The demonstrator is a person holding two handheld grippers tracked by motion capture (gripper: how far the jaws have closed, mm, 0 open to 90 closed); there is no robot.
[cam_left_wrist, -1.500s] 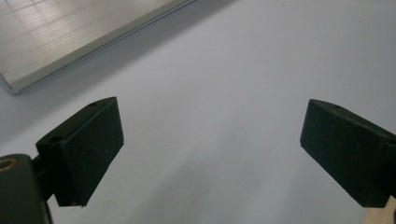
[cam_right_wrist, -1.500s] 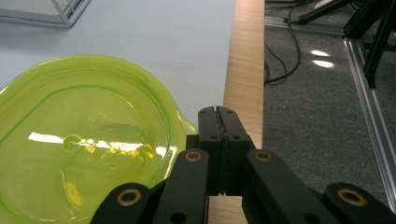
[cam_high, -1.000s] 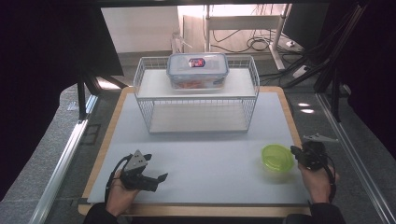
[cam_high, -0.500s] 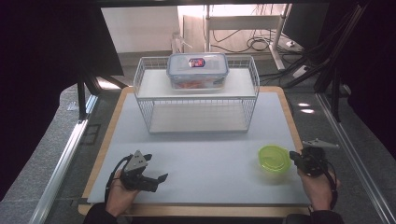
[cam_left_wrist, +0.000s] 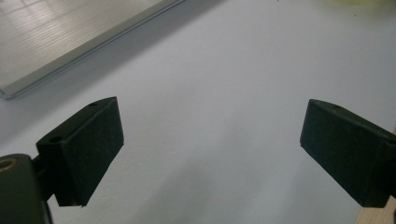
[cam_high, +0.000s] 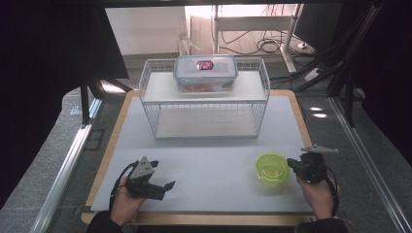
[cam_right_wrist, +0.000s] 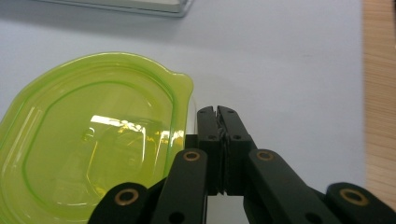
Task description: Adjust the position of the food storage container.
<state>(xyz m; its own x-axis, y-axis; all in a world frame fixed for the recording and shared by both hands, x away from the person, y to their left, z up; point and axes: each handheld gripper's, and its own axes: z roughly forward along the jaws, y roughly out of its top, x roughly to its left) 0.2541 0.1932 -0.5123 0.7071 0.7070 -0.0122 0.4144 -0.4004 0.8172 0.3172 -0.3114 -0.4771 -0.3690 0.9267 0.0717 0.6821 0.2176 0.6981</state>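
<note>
The work in hand looks to be at its start. A green lid [cam_high: 272, 167], translucent with a small tab, lies flat on the desk [cam_high: 214, 160] near the front right corner, and nothing has lifted it yet. The right gripper [cam_high: 293, 164] sits just beside the lid's right edge. In the right gripper view its jaws stand pressed together with nothing between them, tips next to the tab of the green lid [cam_right_wrist: 93, 140]. Whether the tips actually touch the rim is hard to tell from this angle; they may be nudging it rather than reaching to grasp.

The left gripper [cam_high: 166, 186] rests near the front left corner of the desk, jaws spread wide over bare surface, holding nothing.

At the back edge stands a white wire rack [cam_high: 204, 99], and on its upper shelf sits a clear food box [cam_high: 206, 73] with its own lid on.

Still to do, as I judge it: open the right jaws, take the lid by its rim or tab, and carry it wherever it belongs.
</note>
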